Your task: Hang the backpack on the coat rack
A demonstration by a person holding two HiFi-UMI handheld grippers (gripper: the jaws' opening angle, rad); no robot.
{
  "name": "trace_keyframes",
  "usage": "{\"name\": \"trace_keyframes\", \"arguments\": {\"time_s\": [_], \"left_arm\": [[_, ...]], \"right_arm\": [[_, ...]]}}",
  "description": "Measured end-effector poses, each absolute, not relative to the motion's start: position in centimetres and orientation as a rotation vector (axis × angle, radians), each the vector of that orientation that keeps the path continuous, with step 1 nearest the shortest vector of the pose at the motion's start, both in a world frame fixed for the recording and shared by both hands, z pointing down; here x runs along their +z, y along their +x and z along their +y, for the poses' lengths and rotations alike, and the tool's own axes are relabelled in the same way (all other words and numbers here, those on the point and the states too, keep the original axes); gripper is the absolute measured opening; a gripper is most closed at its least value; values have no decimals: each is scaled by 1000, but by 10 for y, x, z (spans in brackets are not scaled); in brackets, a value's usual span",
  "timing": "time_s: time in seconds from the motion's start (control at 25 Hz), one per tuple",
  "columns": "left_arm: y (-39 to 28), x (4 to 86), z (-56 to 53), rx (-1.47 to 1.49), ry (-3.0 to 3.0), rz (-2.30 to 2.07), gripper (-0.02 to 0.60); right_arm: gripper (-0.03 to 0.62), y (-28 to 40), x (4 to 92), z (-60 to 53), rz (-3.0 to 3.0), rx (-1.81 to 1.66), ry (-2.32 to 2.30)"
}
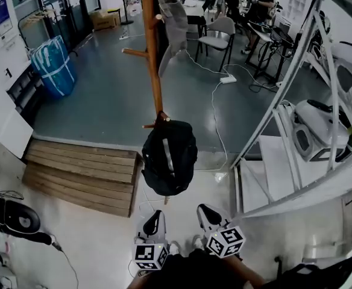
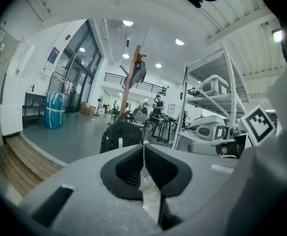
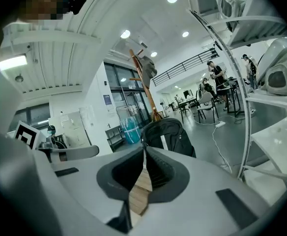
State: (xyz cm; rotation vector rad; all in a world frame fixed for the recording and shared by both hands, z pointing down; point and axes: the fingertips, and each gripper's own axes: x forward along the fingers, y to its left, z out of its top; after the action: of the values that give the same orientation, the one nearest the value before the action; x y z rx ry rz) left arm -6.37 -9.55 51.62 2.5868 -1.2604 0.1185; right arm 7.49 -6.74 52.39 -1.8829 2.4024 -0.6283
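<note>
Backpack [image 1: 169, 157] black, hung on coat rack [image 1: 150, 47]

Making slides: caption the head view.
Black fabric backpack hangs on tall wooden coat rack; left claw, right claw shut, empty.

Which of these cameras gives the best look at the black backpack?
The head view: the backpack shows whole, hanging from a low peg of the wooden coat rack. The left gripper view and the right gripper view each catch only its upper part; the rest is hidden.
</note>
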Motion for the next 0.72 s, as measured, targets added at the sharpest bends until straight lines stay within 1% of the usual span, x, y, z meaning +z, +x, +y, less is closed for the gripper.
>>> {"name": "trace_keyframes", "arguments": {"time_s": [0.72], "left_arm": [[-34,523,-66,153,2563,-1337,25]], "right_arm": [[18,98,536,-33,2460,-656,-1822]]}}
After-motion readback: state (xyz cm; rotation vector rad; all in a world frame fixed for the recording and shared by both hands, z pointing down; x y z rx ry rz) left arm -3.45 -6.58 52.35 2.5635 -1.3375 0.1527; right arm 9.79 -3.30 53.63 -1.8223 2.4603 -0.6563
